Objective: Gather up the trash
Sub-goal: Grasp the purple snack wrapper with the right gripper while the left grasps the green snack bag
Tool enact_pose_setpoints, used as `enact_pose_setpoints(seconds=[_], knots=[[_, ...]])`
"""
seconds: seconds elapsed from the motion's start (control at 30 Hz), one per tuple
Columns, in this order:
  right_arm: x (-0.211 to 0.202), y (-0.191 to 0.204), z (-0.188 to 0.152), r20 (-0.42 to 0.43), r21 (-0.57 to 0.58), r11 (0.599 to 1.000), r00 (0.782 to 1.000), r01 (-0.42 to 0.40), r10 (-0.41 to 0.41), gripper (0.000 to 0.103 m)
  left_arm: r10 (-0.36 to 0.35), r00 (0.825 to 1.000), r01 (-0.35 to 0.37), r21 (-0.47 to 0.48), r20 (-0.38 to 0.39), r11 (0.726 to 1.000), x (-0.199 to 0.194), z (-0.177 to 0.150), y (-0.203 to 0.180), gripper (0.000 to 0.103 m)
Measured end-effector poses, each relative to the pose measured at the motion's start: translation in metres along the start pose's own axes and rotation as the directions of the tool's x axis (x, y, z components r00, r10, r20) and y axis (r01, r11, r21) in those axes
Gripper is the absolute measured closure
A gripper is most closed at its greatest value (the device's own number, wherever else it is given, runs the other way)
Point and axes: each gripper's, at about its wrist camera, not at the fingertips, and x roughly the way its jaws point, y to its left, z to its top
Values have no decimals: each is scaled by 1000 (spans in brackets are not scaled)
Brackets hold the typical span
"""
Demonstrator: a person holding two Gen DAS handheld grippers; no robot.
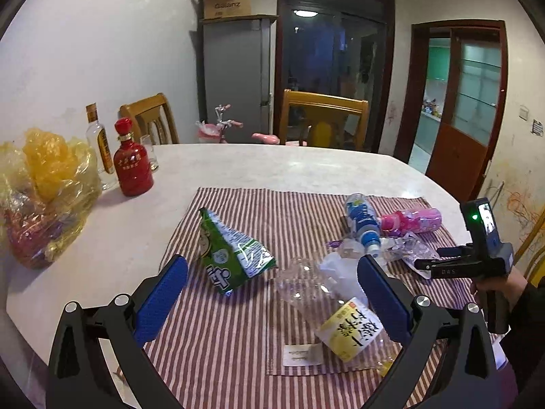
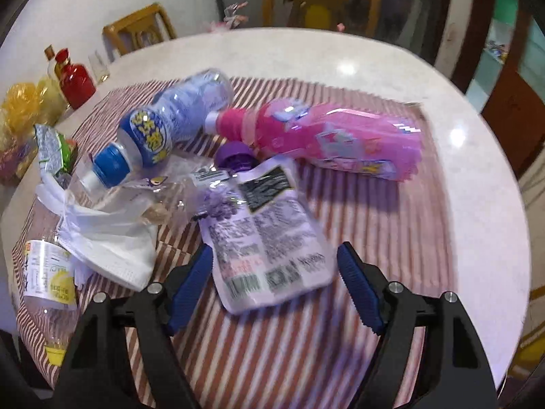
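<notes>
Trash lies on a red-striped cloth (image 1: 238,341) on the round table. My left gripper (image 1: 272,272) is open above a green snack bag (image 1: 231,252) and a clear bottle with a yellow label (image 1: 351,327). My right gripper (image 2: 274,259) is open, its fingers on either side of a purple drink pouch (image 2: 265,238). A blue-capped bottle (image 2: 170,126), a pink bottle (image 2: 340,139) and a white face mask (image 2: 112,238) lie beyond it. The right gripper also shows in the left wrist view (image 1: 422,266).
A yellow plastic bag (image 1: 44,197), a red bottle (image 1: 133,163), a clear liquor bottle (image 1: 100,146) and a glass (image 1: 150,153) stand at the table's left. Wooden chairs (image 1: 323,119) stand behind the table (image 1: 306,163).
</notes>
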Motion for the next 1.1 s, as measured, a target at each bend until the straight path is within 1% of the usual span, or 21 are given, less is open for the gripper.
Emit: enact_pose_setpoints(seconds=[0.03,0.1,0.13,0.17,0.2,0.23,0.27,0.3,0.33,0.43,0.57,0.67,0.7,0.77,0.83,0.93,1.03,1.1], knots=[[4,1,0,-11,3,1000,1000,-15,15,30,3,1000,-3,1,3,1000,0,0,1,6],[5,8,2,-1,-17,1000,1000,0,0,30,10,1000,-10,3,7,1000,0,1,2,6],[5,11,2,-4,-31,999,1000,11,-12,32,13,1000,-13,2,6,1000,1,1,3,6],[4,13,3,3,-36,999,1000,15,-15,38,19,1000,-19,2,3,1000,2,1,4,6],[1,14,4,13,-25,1000,1000,6,-6,41,23,1000,-23,2,1,1000,2,1,4,6],[1,13,4,17,-12,1000,1000,-3,4,46,26,1000,-26,4,-2,1000,3,1,4,6],[-7,13,3,37,-1,1000,999,-13,13,56,28,1000,-28,5,-4,1000,3,2,5,6],[-12,11,4,53,7,1000,998,-17,17,73,37,999,-37,4,-2,999,3,2,7,6],[-19,9,4,67,21,999,997,-33,31,80,44,999,-44,2,1,999,2,1,8,6],[-25,9,2,49,26,999,999,-24,23,82,69,998,-69,-9,3,998,2,2,16,6],[-41,8,-12,62,75,997,998,-32,28,83,102,995,-102,-21,2,995,1,0,31,6],[-62,2,-34,101,128,992,995,-4,-9,84,143,990,-143,-32,-11,989,3,-1,45,6],[-71,-2,-41,121,148,989,992,13,-31,84,151,988,-151,-39,-18,988,5,-1,49,6],[-88,-7,-48,159,182,983,986,15,-45,84,148,988,-150,-60,-33,987,12,0,56,6],[-107,-12,-56,197,210,978,979,6,-49,84,124,991,-128,-88,-47,988,22,1,59,6],[-125,-10,-54,237,218,976,969,11,-64,84,95,993,-103,-130,-72,986,46,3,58,6],[-135,-9,-55,260,225,974,963,5,-65,85,104,987,-126,-187,-121,974,82,6,58,6],[-136,-8,-56,258,228,974,964,-5,-55,85,117,982,-147,-206,-151,967,106,10,57,6]])
